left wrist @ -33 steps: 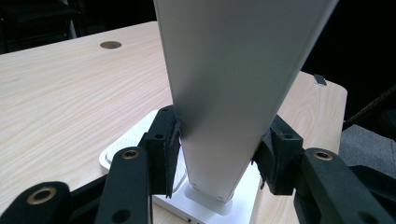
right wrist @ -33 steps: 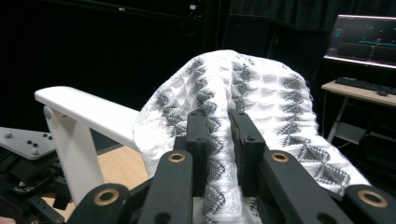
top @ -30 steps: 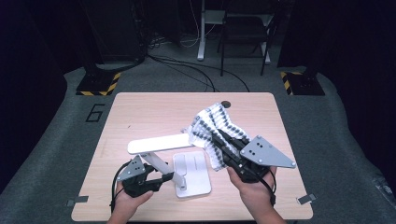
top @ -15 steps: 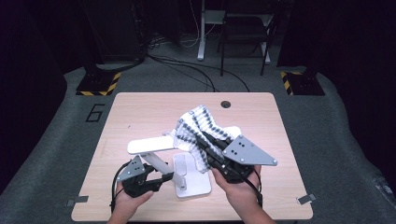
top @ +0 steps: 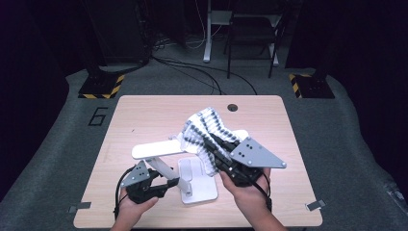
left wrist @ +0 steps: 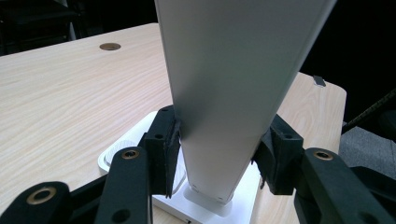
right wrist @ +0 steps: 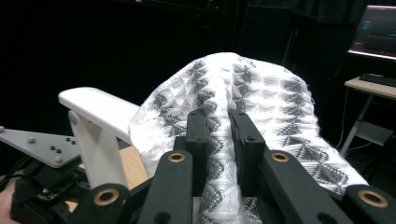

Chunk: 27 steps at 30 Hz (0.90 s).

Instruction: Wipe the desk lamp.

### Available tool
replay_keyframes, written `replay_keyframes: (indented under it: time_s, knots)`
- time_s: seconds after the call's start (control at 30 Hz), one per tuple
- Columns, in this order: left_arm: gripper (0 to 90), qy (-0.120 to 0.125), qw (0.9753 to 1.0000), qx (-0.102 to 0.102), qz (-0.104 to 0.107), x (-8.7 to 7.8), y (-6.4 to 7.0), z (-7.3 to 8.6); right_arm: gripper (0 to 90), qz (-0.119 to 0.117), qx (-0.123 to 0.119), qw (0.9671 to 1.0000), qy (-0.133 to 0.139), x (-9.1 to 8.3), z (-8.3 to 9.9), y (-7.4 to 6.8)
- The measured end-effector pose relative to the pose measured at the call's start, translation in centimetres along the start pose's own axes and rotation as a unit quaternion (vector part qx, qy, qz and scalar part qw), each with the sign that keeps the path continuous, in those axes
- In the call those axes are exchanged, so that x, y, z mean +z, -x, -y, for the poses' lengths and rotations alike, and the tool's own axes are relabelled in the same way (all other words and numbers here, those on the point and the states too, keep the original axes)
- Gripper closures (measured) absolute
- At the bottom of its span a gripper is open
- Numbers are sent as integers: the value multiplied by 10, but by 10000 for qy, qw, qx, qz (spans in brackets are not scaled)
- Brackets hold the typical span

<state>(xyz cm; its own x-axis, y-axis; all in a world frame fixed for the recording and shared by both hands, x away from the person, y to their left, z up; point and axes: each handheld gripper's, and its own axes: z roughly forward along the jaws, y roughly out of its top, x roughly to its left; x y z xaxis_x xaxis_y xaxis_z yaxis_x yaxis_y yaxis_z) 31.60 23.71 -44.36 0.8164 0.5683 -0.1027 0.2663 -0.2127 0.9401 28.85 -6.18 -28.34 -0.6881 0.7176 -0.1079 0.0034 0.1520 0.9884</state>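
Patterned cloth drapes the white rack, hiding its right end.

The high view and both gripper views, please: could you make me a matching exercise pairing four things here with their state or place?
Things:
1. cloth
2. stand post
3. left gripper
4. table hole

States or places:
A. near the table's far edge, uncovered
B. clamped between the left gripper's jaws
C. pinched by the right gripper, draped over the stand's bar
D. low at the stand's base, near the table's front edge

Pairs: 1-C, 2-B, 3-D, 4-A
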Motion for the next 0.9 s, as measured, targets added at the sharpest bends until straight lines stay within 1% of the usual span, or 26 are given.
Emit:
replay_keyframes:
  time_s: [0.03,0.1,0.2,0.33,0.37,0.5,0.53,0.63,0.67,0.7,0.9]
  knots:
    - [542,-10,10000,-8,13,0,0,0,794,25,-19,10000,12,-1,0,3]
    - [542,-8,10000,-19,17,0,0,0,794,103,57,9999,-15,-5,0,8]
    - [542,-3,10000,-36,14,0,0,0,793,217,101,9997,-23,-11,0,16]
    - [542,-10,10000,-17,14,0,0,0,793,382,103,9992,-15,-18,1,25]
    - [542,18,10000,-19,-17,0,0,0,793,420,101,9991,-16,-20,1,27]
    - [542,25,10000,-10,-17,0,0,0,793,499,180,9986,6,-25,3,33]
    - [542,22,10000,-7,-18,0,0,0,793,495,210,9986,1,-24,3,33]
    - [542,8,10000,-15,6,0,0,0,791,499,175,9986,3,-23,3,30]
    - [542,-13,10000,-14,-6,-1,0,0,791,483,170,9987,10,-22,3,30]
    - [542,23,10000,-18,-35,0,1,0,790,470,173,9987,11,-21,2,29]
    - [541,-19,10000,-7,-62,0,1,0,789,343,145,9993,-32,-11,1,17]
